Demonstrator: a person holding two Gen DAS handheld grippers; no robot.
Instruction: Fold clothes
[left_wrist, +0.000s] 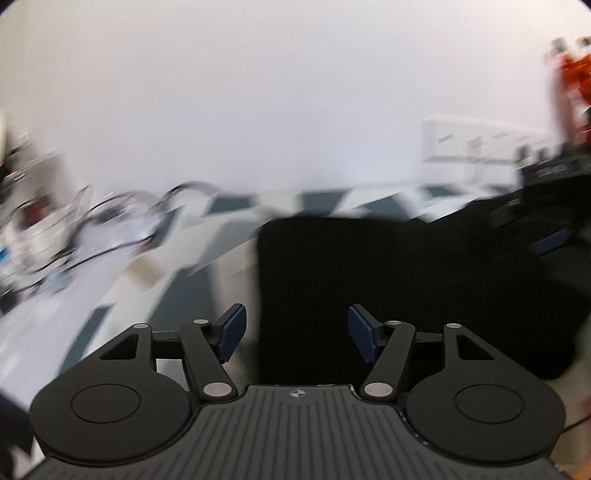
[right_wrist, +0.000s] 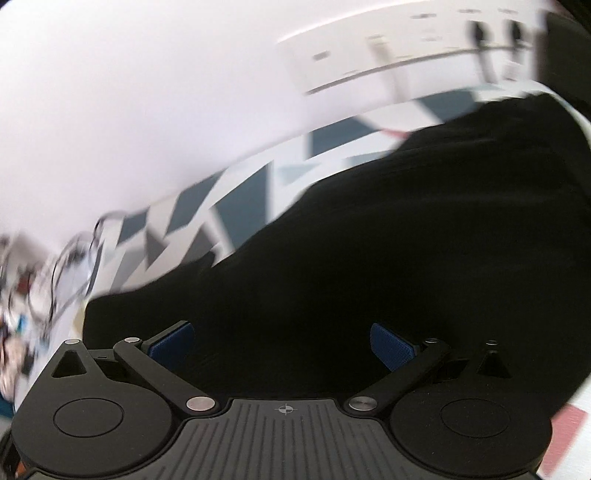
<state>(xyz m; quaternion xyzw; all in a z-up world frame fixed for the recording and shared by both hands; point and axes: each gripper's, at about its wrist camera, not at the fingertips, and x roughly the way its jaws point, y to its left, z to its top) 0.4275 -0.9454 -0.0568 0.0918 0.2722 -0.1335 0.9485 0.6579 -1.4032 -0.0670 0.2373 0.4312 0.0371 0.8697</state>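
Big white wall (left_wrist: 258, 92) across the top of both views, very blurry. Below it, a cloth with dark blue and white shapes (left_wrist: 155, 258) spread flat, running from lower left to the right side in the left view.

On that cloth, a black garment (right_wrist: 369, 240), filling the middle and right of the right view and the middle of the left view (left_wrist: 332, 277). Looks partly folded, with a straight left edge (left_wrist: 258, 295) near the left gripper.

Looks like a pause between folds, nothing held. Next: pick an edge and pinch it, then lift it over.

Left gripper (left_wrist: 295, 332), bottom middle: jaws partway apart, nothing between them. Right gripper (right_wrist: 282, 349), bottom middle: jaws wide apart, nothing between them, black garment just under them.

Open room on the patterned cloth to the left. Tangle of wires (left_wrist: 92, 214) at far left, well apart from the garment.
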